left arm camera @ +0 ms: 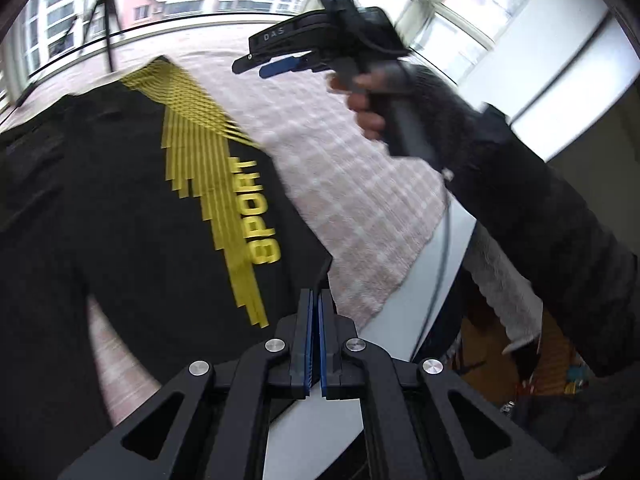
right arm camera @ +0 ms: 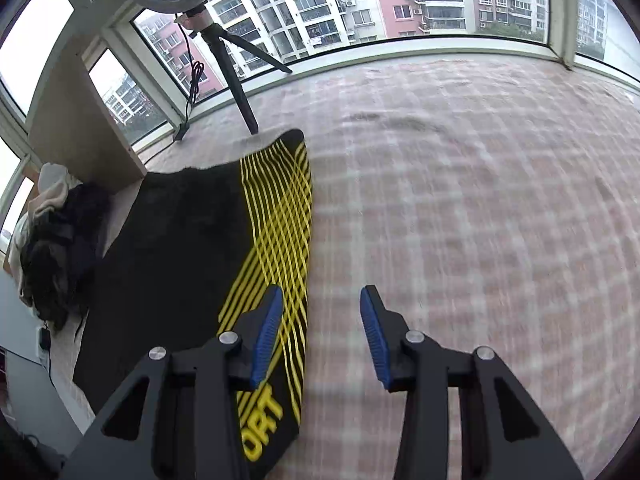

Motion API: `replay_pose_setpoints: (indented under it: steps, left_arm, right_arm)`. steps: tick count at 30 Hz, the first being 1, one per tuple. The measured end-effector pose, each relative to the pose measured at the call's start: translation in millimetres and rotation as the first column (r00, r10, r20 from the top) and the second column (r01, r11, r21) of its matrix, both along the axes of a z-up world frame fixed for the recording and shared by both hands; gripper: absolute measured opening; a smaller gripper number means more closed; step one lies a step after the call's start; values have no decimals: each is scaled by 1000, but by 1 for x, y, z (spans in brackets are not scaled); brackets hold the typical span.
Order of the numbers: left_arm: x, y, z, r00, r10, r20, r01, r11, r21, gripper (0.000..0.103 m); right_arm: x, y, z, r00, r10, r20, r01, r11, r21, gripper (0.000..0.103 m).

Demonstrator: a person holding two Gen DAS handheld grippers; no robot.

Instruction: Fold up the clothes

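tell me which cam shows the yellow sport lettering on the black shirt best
The left wrist view: the whole word SPORT reads along the yellow stripes on the black shirt. The right wrist view shows only its last letters, ORT, low in the frame and partly behind the right gripper.

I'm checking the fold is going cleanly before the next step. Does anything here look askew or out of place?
Nothing looks damaged or spilled. The black shirt lies flat on the checked cloth; the left gripper, jaws shut, pinches its near corner. The right gripper is open and empty. A heap of other clothes sits unfolded at the cloth's far left edge.
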State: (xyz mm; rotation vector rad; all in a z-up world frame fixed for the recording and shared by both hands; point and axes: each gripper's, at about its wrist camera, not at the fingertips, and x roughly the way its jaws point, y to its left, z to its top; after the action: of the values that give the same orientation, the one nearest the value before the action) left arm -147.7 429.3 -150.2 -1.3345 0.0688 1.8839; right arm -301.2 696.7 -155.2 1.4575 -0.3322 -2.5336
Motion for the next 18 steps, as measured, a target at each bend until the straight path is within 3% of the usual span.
replay_pose_setpoints:
  steps: [4,6,8,10,11,12,18]
  left_arm:
    - [-12,-28,-8,995,92,27,-92,996,7,2]
    - [-18,-40,-13,990,133,44,-133,991,10,2]
    - [-20,-51,-17,986,159,49,-160,987,10,2]
    - [-23,-62,-19,982,180,56,-181,983,17,2]
    - [-22,-69,-20,981,188,58,-189,982,22,2]
    - [-23,-73,-22,980,190,67,-192,981,30,2]
    - [-21,-114,-21,976,210,62,-214,974,70,2]
  right_arm:
    - [-80,-29,-21,999,-10,30,10,1000,1,40]
    - [-109,-44,-34,998,-17,65,12,997,70,40]
    - [-129,-55,-45,996,-21,89,10,992,129,40]
    - [-136,-63,-50,996,0,90,-12,992,128,39]
    - [-137,-68,-49,997,19,81,-29,991,131,27]
    - [-136,-73,-47,996,33,82,-45,990,137,4]
    - [-130,-93,-3,1000,14,18,-15,996,89,3]
